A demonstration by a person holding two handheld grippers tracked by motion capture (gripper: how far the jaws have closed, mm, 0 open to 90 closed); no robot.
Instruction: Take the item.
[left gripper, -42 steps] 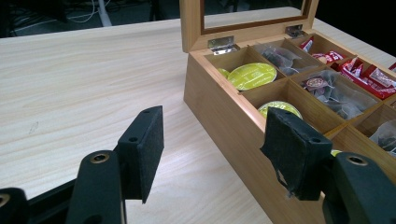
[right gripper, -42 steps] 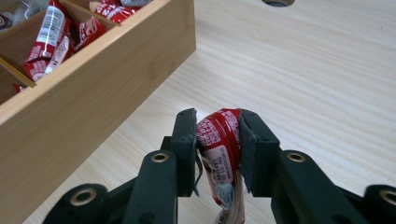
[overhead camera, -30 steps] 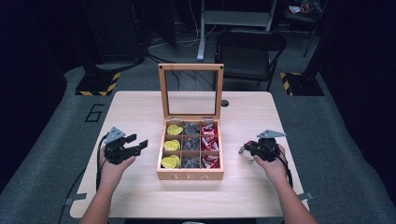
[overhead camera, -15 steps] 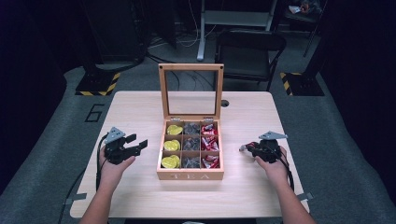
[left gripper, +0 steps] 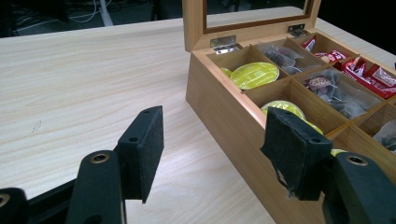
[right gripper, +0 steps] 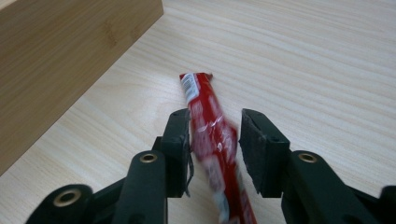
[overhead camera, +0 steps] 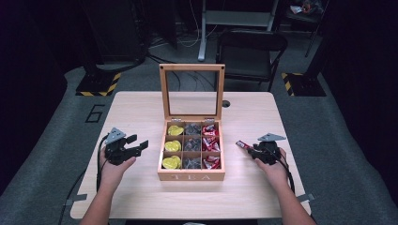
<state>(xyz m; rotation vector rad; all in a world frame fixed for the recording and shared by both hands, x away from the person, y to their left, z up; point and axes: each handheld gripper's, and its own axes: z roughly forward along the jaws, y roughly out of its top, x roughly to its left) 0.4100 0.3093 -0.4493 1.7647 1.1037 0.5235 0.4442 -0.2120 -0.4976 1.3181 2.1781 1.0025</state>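
While the right gripper [right gripper: 215, 140] had its jaws just opening around the red sachet [right gripper: 212, 135], pads seemingly off it, the sachet lay on the desk [overhead camera: 244, 187] near its right edge. Its long axis ran along the jaws, far end toward the tea box [overhead camera: 191, 176]. Left gripper [left gripper: 215, 149] sat spread, empty, left of the box.

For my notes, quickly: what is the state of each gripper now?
Left gripper: open, empty, beside the wooden tea box.
Right gripper: jaws just opening, the red foil sachet between them, no longer pressed.
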